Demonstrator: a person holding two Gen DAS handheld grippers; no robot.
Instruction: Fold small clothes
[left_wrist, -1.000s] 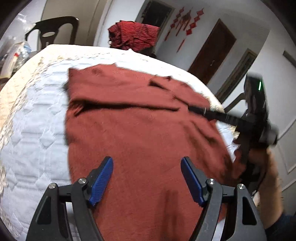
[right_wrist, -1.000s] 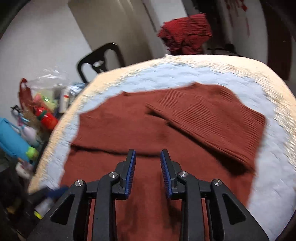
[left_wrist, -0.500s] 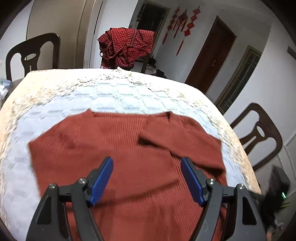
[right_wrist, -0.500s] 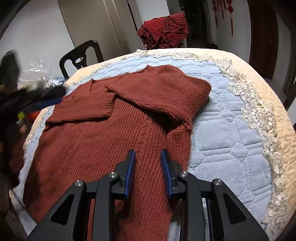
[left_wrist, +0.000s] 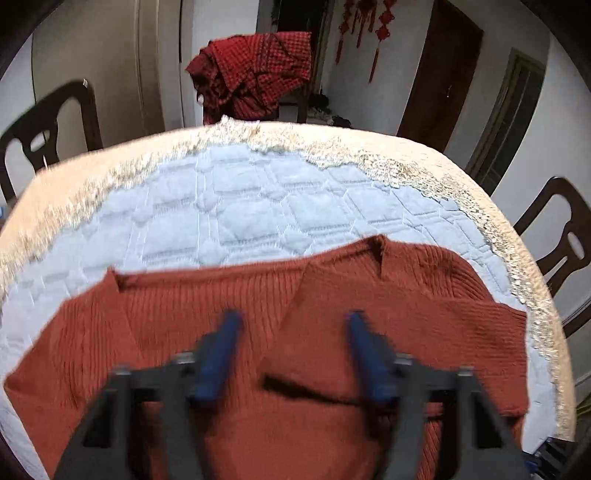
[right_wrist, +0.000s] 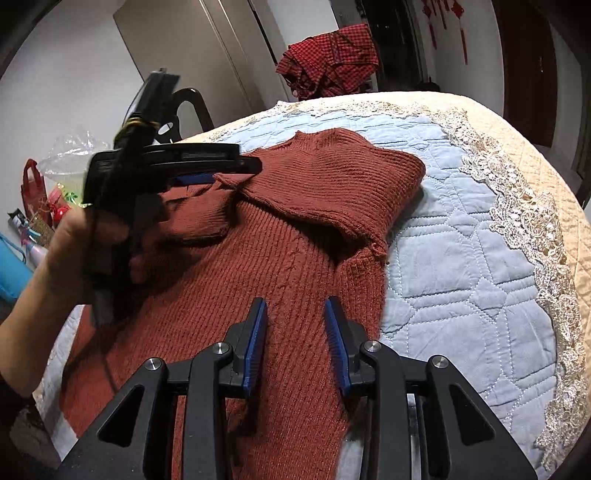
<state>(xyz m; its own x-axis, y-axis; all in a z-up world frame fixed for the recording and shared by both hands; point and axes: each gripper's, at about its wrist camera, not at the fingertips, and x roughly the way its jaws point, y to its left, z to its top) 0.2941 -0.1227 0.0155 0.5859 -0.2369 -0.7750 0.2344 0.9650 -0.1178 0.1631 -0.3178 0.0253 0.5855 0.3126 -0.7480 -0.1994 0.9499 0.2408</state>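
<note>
A rust-red knit sweater (left_wrist: 369, 317) lies flat on the quilted blue table cover (left_wrist: 258, 210), with both sleeves folded in over its chest. My left gripper (left_wrist: 291, 325) is open and empty, blurred, just above the sweater's upper body. In the right wrist view the left gripper (right_wrist: 207, 173) hovers over the sweater's (right_wrist: 295, 266) left shoulder, held by a hand. My right gripper (right_wrist: 295, 314) is open a little and empty, above the sweater's lower body near its right edge.
A red checked garment (left_wrist: 255, 74) hangs on a chair past the table's far edge. Dark chairs (left_wrist: 561, 236) stand at the left and right. A lace border (right_wrist: 524, 206) rings the cover. Bags and bottles (right_wrist: 40, 199) crowd the left side.
My left gripper has moved forward over the sweater toward its neck and its jaws have narrowed somewhat. My right gripper has opened slightly and dropped nearer the lower body.
</note>
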